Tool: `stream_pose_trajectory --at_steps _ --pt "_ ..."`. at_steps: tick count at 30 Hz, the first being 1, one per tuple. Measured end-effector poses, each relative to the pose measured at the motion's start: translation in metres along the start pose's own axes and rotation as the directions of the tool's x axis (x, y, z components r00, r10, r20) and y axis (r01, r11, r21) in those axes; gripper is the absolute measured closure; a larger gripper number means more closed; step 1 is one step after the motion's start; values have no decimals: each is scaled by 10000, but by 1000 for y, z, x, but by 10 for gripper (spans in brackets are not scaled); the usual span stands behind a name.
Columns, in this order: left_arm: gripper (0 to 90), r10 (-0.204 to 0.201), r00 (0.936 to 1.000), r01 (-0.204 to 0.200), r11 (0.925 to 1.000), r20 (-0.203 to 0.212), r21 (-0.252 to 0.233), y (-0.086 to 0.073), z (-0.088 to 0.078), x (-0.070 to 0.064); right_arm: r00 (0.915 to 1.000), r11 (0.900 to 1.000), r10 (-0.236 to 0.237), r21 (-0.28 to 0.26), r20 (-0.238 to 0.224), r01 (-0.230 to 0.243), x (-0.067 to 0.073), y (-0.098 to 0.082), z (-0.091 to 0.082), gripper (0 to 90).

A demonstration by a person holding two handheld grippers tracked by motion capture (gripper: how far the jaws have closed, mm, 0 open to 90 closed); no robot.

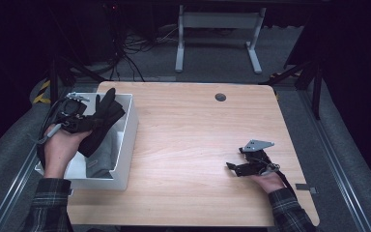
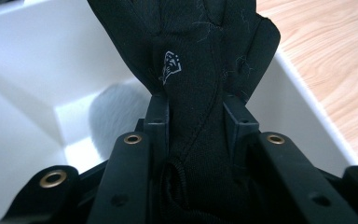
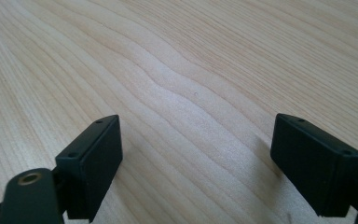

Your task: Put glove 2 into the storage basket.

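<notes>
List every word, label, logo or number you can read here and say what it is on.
No readable words or numbers.
Glove: a small white emblem is printed on it, a logo with no legible letters.
Grey cloth in the bin: a small tag near its lower edge, too small to read.

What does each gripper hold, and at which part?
The left gripper clamps a black glove near its cuff, over the white bin. The right gripper holds nothing.
</notes>
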State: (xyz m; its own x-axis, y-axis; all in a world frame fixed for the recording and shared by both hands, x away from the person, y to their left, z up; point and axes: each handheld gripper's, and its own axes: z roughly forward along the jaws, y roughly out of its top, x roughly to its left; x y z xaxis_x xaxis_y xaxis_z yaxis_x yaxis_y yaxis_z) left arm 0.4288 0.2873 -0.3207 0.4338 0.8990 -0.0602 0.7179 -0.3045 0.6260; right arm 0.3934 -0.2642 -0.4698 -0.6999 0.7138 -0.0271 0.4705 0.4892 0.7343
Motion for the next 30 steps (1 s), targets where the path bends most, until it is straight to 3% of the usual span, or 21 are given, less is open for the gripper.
stream_pose_trajectory --at_steps 4,14,17,24,30 --pt "684 -506 9987 509 9982 -75 332 -16 17 11 10000 10000 13 2 7 -13 0 0 0 171" --pt "636 -1136 9935 1127 9897 52 878 -33 47 23 10000 10000 8 -5 26 -8 0 0 0 171" --pt "568 -1143 9934 1140 9892 -26 926 -35 51 24 10000 10000 9 -8 26 -9 0 0 0 171" --pt "302 -873 9955 904 9909 -359 994 -34 55 23 10000 10000 25 3 18 -25 0 0 0 171" --pt "232 -729 9963 760 9945 -452 723 -30 48 23 10000 10000 27 4 16 -27 0 0 0 170"
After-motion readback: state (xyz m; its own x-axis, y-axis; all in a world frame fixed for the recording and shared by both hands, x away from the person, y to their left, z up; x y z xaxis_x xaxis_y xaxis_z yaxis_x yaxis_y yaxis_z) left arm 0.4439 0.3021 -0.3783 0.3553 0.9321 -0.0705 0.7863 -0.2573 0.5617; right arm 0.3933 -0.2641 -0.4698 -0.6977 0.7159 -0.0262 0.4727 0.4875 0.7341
